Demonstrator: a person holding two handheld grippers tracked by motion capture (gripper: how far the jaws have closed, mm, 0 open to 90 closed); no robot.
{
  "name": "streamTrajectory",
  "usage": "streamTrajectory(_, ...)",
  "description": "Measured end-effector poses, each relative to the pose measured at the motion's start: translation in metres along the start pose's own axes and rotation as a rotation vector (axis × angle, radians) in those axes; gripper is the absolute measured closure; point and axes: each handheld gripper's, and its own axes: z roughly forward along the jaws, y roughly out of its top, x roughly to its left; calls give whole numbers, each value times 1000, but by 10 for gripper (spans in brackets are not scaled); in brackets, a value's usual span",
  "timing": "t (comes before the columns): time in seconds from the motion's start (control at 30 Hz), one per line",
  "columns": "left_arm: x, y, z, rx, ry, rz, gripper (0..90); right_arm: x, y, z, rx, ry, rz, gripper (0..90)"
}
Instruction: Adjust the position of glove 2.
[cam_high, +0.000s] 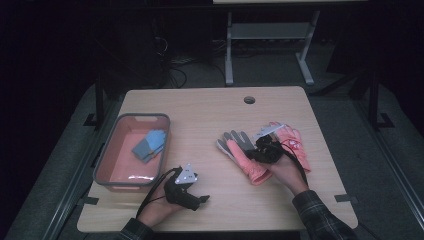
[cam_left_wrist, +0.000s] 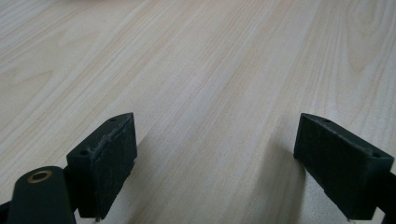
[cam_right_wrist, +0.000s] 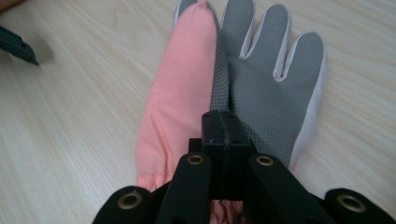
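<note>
One glove (cam_right_wrist: 261, 79) pinched in right hand-held gripper (cam_right_wrist: 223, 126), fingers fwd.

Dim dark surroundings, table (cam_high: 210, 115) lit from above, glare inside bin (cam_high: 131, 176), soft shadows, close views sharp

Dim room, grey floor (cam_high: 280, 70), white-framed bench (cam_high: 270, 35) behind wooden table (cam_high: 210, 107).

Grey-rimmed pink bin (cam_high: 112, 155) on wooden table (cam_high: 210, 112) — blue cloth (cam_high: 149, 145) inside
</note>
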Motion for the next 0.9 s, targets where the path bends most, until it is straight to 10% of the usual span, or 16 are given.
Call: streamTrajectory(0.9, 0, 0, 0, 0, 2, 5, 124, 45, -39, -23, 73, 112, -90, 898)
